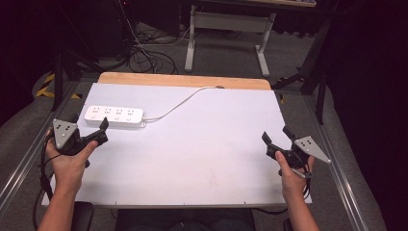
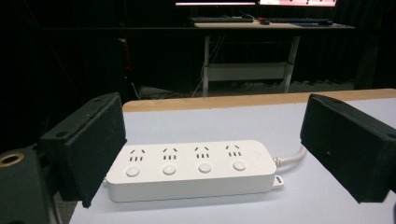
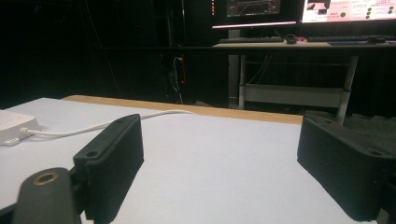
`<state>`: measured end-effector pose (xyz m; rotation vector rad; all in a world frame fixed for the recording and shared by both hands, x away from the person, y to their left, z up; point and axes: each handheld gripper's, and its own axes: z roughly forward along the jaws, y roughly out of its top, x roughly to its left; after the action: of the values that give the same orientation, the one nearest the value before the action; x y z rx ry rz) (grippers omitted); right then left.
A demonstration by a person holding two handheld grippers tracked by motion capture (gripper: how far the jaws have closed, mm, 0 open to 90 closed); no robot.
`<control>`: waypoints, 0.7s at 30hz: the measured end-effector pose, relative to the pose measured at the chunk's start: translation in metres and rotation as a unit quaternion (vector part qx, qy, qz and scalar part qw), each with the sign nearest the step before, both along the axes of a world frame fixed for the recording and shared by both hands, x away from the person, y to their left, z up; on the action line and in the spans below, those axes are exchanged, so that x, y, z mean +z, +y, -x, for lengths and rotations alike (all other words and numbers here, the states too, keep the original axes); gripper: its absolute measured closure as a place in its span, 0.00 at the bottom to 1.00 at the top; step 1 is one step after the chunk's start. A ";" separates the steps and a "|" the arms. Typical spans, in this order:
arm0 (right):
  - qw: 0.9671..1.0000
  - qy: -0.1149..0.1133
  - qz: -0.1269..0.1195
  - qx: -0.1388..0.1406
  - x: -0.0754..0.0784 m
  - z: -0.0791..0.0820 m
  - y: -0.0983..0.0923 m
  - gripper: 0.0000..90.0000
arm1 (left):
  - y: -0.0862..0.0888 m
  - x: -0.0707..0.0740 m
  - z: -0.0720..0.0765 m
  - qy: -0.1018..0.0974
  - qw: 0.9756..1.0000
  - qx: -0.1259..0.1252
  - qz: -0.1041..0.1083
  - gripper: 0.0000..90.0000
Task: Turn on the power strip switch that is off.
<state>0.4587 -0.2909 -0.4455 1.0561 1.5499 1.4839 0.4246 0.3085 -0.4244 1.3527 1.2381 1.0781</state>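
A white power strip (image 1: 114, 117) with several sockets and buttons lies flat at the back left of the white table top (image 1: 202, 163). Its white cable (image 1: 183, 103) curves away toward the far wooden edge. My left gripper (image 1: 102, 132) is held just in front of the strip, near its left end, open and apart from it. In the left gripper view the strip (image 2: 191, 168) lies beyond the left gripper (image 2: 219, 140), framed by the wide jaws. My right gripper (image 1: 277, 136) hovers open over the right side of the table with nothing between its jaws. The right gripper view has the right gripper (image 3: 224, 158) over bare table, with the strip's end (image 3: 14, 123) at far left.
A strip of bare wood (image 1: 183, 79) runs along the table's far edge. Metal rails (image 1: 29, 154) flank the table on both sides. Beyond it stand a white desk frame (image 1: 260, 48) and tangled floor cables (image 1: 144, 57). A keyboard (image 3: 252, 40) and monitors sit on that desk.
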 end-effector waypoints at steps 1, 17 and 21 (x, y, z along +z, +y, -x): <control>1.000 0.000 -0.001 0.000 0.000 0.000 0.000 0.16 | 0.000 0.000 0.001 -0.003 1.000 0.000 -0.001 0.07; 1.000 -0.001 0.001 0.000 0.000 0.001 0.000 0.16 | -0.005 -0.005 0.008 -0.002 1.000 0.005 -0.011 0.01; 1.000 -0.003 0.003 0.000 0.001 0.001 0.000 0.16 | -0.001 -0.005 0.010 -0.004 1.000 0.010 -0.006 0.01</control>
<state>0.4579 -0.2907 -0.4450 1.0484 1.5492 1.4805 0.4143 0.3078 -0.4298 1.3467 1.2426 1.1064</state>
